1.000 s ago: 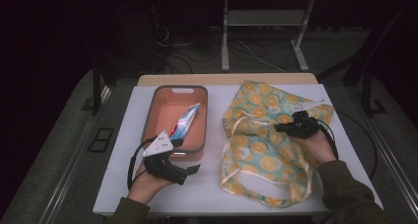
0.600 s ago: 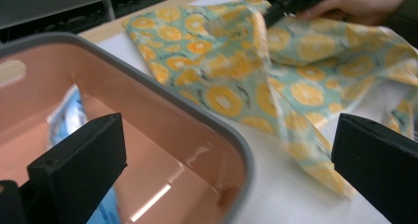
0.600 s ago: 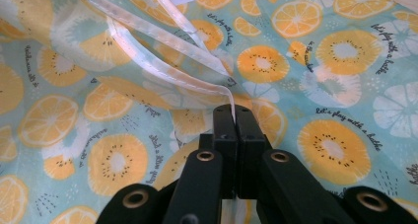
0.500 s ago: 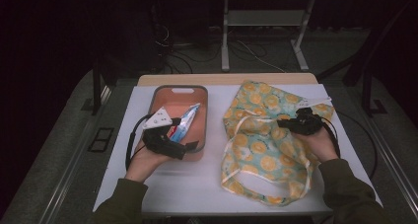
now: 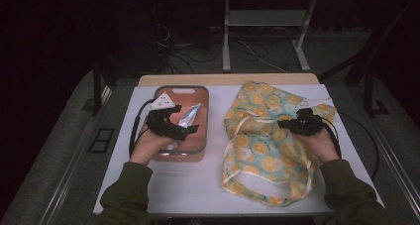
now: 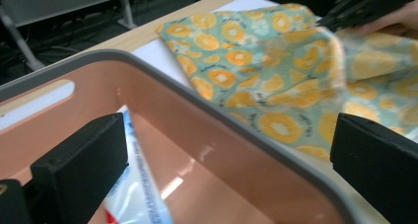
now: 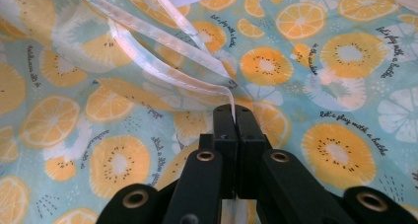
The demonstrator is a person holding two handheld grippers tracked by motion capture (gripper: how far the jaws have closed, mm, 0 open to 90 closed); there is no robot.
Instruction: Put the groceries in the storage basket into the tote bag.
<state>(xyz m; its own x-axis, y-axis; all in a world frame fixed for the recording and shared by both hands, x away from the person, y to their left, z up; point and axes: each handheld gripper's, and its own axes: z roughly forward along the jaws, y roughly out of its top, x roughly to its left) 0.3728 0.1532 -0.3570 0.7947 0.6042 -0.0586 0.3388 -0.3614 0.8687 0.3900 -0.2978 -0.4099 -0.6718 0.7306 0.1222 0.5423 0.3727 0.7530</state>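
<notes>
A white surface (image 5: pixel 173 185) with a wooden strip along its far edge sits in a dark room; grey floor runs around it, and beyond the far edge stand the pale legs of a metal frame (image 5: pixel 262 34) with cables lying on the floor beside them.

On the surface, the pink tray (image 5: pixel 198 153) with a grey rim is our landmark. It has rounded corners and a handle slot at its far end. Inside it lies a pouch (image 5: pixel 189 117), white and blue with a touch of red, resting at an angle against the tray floor.

Just beside the tray, toward the person's right, a fabric bag (image 5: pixel 262 155) lies spread out: teal cloth printed with orange and lemon slices and small black lettering, with pale straps looping across it. It covers much of the surface on that side of the tray.

The left tongs (image 5: pixel 190 130) hang over the tray, jaws spread wide; in the left gripper view one jaw sits above the pouch and the other past the tray's rim, nothing between them.

The right tongs (image 5: pixel 289 124) are over the bag, well apart from the tray, jaws pressed together and pinching a pale strap (image 7: pixel 197 61) of the bag.
</notes>
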